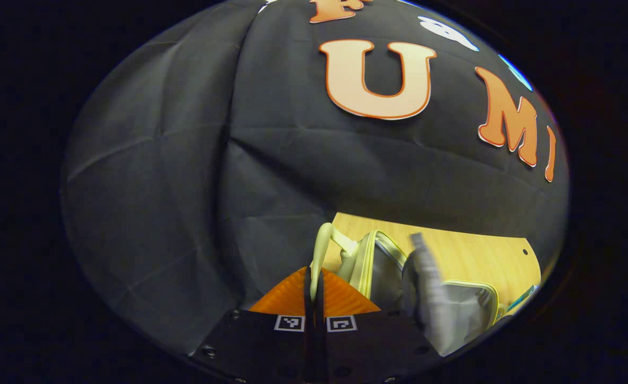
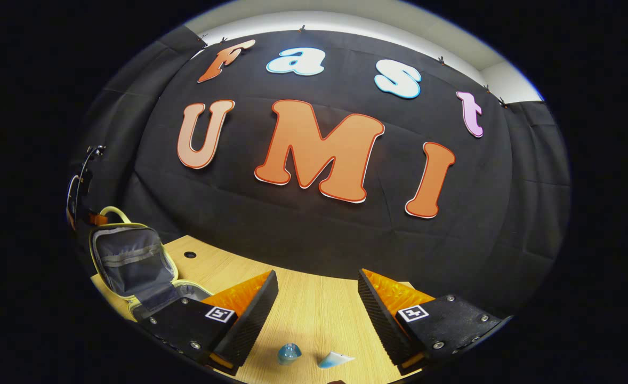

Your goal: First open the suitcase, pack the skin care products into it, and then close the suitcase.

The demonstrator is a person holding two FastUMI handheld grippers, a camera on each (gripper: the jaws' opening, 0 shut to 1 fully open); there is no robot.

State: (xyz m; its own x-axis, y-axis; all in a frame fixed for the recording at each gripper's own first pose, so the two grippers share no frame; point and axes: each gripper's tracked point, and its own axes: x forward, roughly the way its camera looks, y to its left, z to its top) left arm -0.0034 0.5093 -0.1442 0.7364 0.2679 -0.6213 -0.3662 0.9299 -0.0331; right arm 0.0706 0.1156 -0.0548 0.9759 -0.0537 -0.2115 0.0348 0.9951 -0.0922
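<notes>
The suitcase [image 2: 133, 264] stands open at the left end of the wooden table [image 2: 314, 314] in the right gripper view, its lid raised upright with a grey lining and a pale yellow-green zip edge, and its base lying flat in front of the lid. A pale handle [image 1: 322, 250] arches from the top of the lid. In the left gripper view the left gripper [image 1: 314, 288] has its 2 fingers clenched together on that handle, which rises from between the tips, so the lid is held up by this grasp. The same view looks along the lid's edge to the grey interior, with a blurred grey flap [image 1: 431, 288] of lining hanging in front of it and the base of the case lying on the table beyond. In the right gripper view the right gripper [image 2: 318, 298] is released, its 2 fingers spread wide apart above the table and holding nothing. Between and below those fingers, at the near edge of the table, lie 2 small skin care products: a rounded blue bottle [image 2: 289, 353] and, just beside it on its right, a pale blue tube [image 2: 335, 360]. Both items sit well apart from the suitcase. A small dark hole [image 2: 190, 255] marks the tabletop near the lid.
</notes>
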